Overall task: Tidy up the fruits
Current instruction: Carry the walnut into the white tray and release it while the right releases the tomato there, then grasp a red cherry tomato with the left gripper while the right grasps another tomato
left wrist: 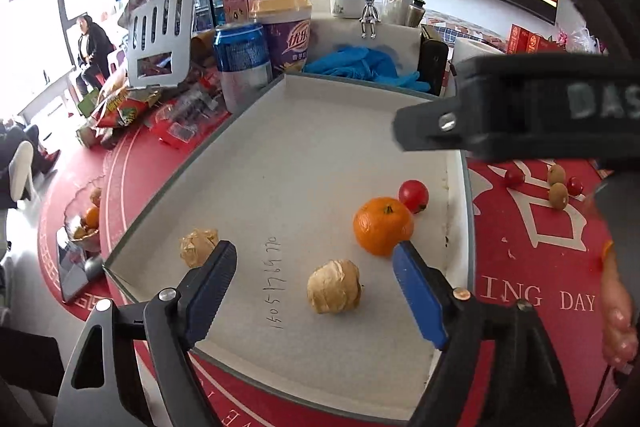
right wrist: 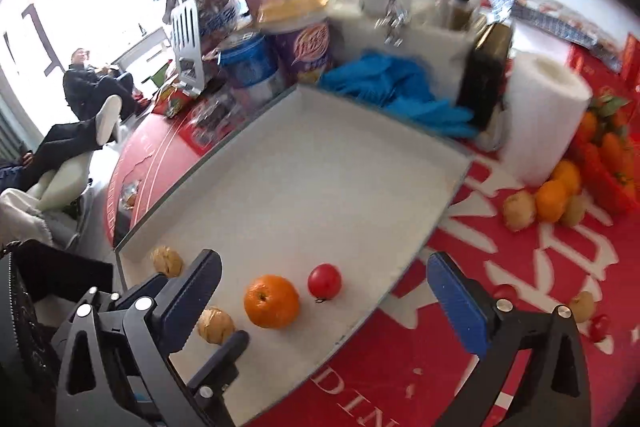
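Observation:
A white tray with a grey rim lies on the red tablecloth. In it are an orange, a red cherry tomato beside it, and two tan husked fruits. My left gripper is open and empty, low over the tray, with the nearer husked fruit between its fingers. My right gripper is open and empty above the tray's near right edge; the orange and tomato lie between its fingers. Its body also shows in the left wrist view.
Loose tomatoes and small brown fruits lie on the cloth right of the tray. More oranges sit by a paper roll. Blue gloves, a can and a purple tub crowd the tray's far edge. A glass bowl stands left.

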`<action>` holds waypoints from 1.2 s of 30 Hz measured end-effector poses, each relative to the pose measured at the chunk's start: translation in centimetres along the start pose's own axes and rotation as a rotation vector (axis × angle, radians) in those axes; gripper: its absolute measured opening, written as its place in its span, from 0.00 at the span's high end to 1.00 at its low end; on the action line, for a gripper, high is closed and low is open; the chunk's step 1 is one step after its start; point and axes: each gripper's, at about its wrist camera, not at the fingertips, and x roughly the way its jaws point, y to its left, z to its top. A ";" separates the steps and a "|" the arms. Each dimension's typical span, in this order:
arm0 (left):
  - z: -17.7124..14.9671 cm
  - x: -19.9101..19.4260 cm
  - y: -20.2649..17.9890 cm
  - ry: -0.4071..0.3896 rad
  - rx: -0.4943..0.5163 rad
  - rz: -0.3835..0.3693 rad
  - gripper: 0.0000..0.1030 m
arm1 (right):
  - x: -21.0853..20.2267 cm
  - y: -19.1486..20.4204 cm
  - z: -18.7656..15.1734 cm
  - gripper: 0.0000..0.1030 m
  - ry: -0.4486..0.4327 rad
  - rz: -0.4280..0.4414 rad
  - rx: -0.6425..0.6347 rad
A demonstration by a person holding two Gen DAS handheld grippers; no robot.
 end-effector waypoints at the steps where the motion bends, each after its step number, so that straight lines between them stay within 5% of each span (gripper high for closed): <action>1: 0.1 -0.1 -0.1 0.002 0.003 -0.002 0.19 | -0.3 -0.1 0.0 0.00 -0.003 0.000 0.004; 10: 1.4 -2.2 -3.6 -0.014 0.081 -0.078 0.19 | -4.7 -5.6 -1.9 0.00 -0.033 -0.066 0.134; 19: 2.4 -1.6 -10.5 0.039 0.188 -0.215 0.19 | -9.8 -14.7 -8.6 0.00 -0.052 -0.245 0.316; 27: 3.6 1.8 -15.5 0.103 0.206 -0.222 0.19 | -12.1 -22.6 -13.2 0.00 -0.043 -0.316 0.537; 36: 4.7 6.5 -17.2 0.178 0.178 -0.178 0.19 | -8.7 -23.8 -11.8 0.00 0.050 -0.345 0.444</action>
